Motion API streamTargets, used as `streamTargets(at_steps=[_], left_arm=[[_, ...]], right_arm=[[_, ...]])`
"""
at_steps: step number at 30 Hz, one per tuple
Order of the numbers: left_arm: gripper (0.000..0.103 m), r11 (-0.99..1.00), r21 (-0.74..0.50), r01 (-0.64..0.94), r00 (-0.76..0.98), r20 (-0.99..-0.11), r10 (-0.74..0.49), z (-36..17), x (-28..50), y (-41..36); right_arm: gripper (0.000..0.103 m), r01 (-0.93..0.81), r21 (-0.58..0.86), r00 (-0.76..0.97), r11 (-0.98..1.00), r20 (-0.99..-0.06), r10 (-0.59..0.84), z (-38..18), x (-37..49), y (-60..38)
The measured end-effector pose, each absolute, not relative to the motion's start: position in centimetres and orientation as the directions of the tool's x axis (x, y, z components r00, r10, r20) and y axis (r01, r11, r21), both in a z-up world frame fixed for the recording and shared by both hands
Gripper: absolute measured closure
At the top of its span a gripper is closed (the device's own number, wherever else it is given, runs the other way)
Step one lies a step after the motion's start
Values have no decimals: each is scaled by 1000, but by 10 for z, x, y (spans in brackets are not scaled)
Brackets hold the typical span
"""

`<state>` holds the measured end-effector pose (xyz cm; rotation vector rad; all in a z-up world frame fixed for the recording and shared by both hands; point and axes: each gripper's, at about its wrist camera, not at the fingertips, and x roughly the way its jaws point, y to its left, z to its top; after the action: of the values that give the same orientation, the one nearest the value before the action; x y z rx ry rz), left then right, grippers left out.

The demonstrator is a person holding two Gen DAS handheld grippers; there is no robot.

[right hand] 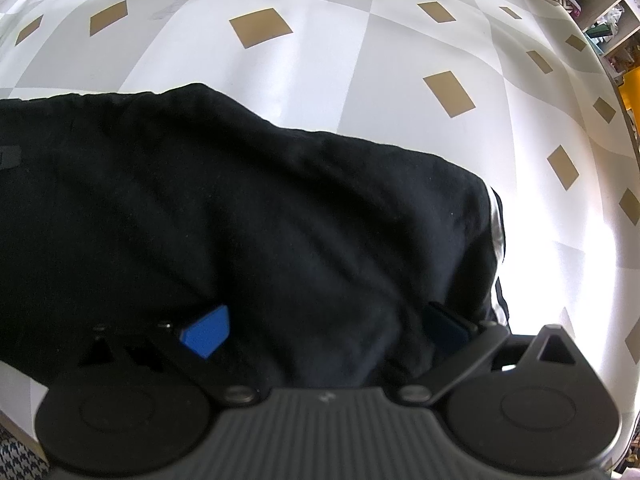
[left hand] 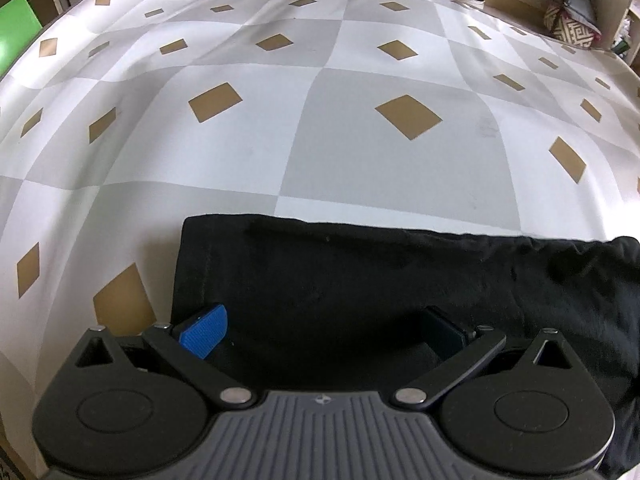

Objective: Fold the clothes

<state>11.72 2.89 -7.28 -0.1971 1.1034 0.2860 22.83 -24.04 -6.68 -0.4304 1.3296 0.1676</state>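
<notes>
- Left wrist view: the left gripper (left hand: 324, 334) sits low over the near left corner of a black, soft cotton garment (left hand: 400, 280), its blue-padded fingers (left hand: 205, 336) spread wide with nothing between them. The cloth runs ahead and off to the right of the tongs.
- The garment lies as a long flat band on a grey-and-white checked cloth with tan diamonds (left hand: 320, 140), probably so that the near edge can be lifted over.
- In the right wrist view, the right gripper (right hand: 324, 334) hovers over the opposite end of the same garment (right hand: 280, 220), jaws equally wide and empty; its hemmed end lies just right of the tongs.
- Both tools point forward and slightly down, level with one another, which suits a paired pinch at the near edge.
</notes>
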Motion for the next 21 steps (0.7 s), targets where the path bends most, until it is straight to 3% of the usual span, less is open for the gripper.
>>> streamTargets(at_steps=[11,14,21], left_arm=[[0,951,6,-309,432,-890,146,-72,111,47],[0,951,13,-308,433,-888,153,-72,108,59],[0,948,43,-315,425,-887,182,-71,106,80]], right_arm=[[1,-274,-89,191,957,-981,-37,-70,248,-244],[1,-297,-17,137,955,-990,25,-75,252,-234],[1,-427,-26,173,904,-983,53,-74,252,-189]])
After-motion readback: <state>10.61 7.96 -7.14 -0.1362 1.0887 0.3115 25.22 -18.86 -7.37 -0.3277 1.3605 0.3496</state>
